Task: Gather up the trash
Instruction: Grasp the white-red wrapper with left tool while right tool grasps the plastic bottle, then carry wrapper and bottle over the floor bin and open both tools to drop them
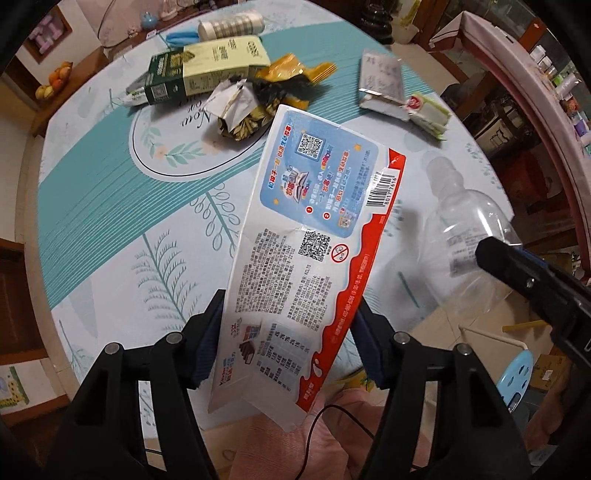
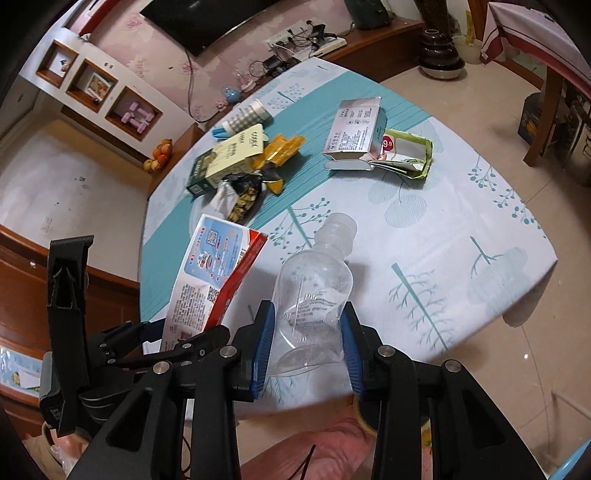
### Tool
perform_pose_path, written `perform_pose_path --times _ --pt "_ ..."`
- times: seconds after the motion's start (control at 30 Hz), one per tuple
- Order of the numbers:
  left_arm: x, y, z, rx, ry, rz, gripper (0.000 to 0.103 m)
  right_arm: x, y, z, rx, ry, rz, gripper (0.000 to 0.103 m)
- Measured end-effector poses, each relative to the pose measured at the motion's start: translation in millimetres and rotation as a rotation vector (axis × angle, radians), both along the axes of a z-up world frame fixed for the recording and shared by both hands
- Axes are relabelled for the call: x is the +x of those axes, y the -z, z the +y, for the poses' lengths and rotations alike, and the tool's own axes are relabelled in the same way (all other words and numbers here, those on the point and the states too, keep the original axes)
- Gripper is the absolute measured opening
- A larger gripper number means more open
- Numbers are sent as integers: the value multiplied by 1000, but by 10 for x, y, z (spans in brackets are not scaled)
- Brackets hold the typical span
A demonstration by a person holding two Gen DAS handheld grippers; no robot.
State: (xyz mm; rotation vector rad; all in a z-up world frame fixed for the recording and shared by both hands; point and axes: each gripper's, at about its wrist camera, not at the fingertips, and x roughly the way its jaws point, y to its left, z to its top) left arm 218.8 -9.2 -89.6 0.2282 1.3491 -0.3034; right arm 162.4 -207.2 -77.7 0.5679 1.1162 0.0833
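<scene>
My left gripper point(image 1: 290, 334) is shut on a flattened white, blue and red snack box point(image 1: 306, 236), lifted above the table; the same box point(image 2: 218, 273) shows at the left of the right wrist view. My right gripper point(image 2: 308, 345) is shut on the lower part of a clear plastic bottle point(image 2: 317, 280), its open neck pointing away from me. That bottle point(image 1: 469, 229) appears blurred at the right of the left wrist view, with the right gripper's finger beside it. More trash lies on the table: a green carton point(image 1: 207, 66), crumpled wrappers point(image 1: 243, 107) and a torn white box point(image 1: 384, 85).
The round table has a teal leaf-patterned cloth point(image 1: 110, 206). A checked cylinder point(image 1: 229, 26) lies at its far edge. A torn green packet point(image 2: 406, 155) sits by the white box. A blue stool point(image 1: 517, 376) stands on the floor at right. A pink sleeve point(image 2: 325, 454) is below.
</scene>
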Motion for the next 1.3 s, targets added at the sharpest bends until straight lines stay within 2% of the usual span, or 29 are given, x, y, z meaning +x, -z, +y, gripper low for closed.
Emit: perform_pose_path --times 0.43,0.7,0.87,1.0,1.3 --pt "-774 -519 -156 -48 -6 -99 60 -773 -309 -144 24 -46 -45 35" --pt "-1406 -579 -252 -73 -26 -126 60 -1318 -300 -287 37 -80 -40 35" --pt "-1839 -398 -281 -73 -54 -97 60 -1663 -139 -352 51 -113 -11 35" --pt "-2158 -153 -316 -47 -56 -34 60 -1894 107 -398 72 -117 41 35" --pt "-2502 437 -407 35 -3 85 61 -2241 855 -476 121 -70 180 35"
